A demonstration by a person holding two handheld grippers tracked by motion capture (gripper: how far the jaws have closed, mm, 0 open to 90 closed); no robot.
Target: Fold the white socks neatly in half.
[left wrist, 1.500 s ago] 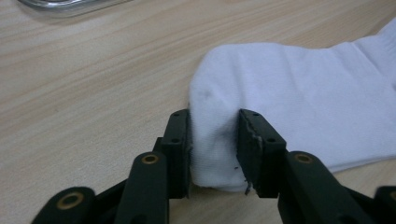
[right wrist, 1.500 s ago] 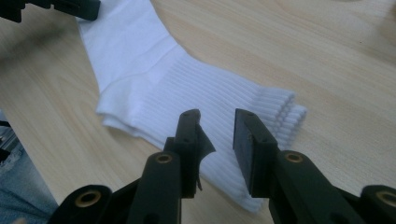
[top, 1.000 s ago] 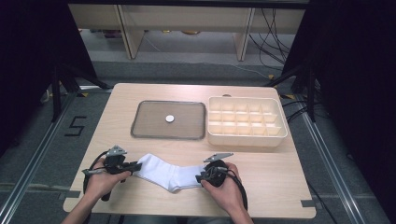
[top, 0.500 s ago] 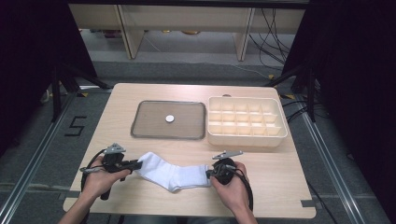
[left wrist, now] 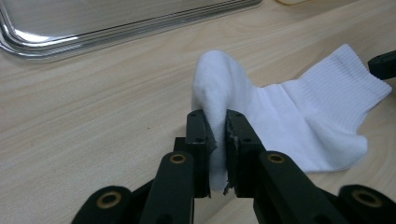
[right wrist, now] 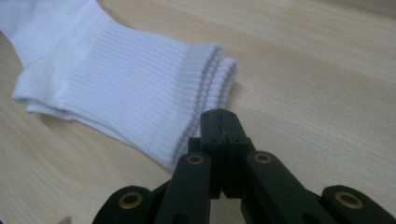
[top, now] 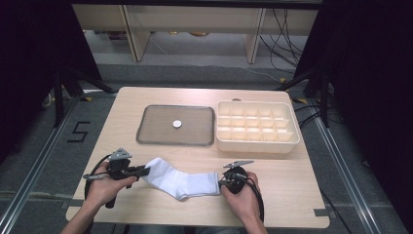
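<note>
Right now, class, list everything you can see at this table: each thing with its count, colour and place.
white ribbed cotton socks: a stacked pair, white, front of the table.
dark rectangular metal tray: one, grey, table middle.
small round disc: one, white, in the tray.
cream plastic divided box: one, right of the tray.
light wooden table: one.
left hand-held gripper: black, shut on the socks' toe end.
right hand-held gripper: black, shut, beside the cuffs, nothing visibly between its jaws.

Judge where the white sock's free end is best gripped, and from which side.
The ribbed cuff, approached low from the right of the table: it lies flat, open edge facing that way, while the left claw pinches the other end. The right claw has just been closing beside the cuff, nothing between its jaws.
</note>
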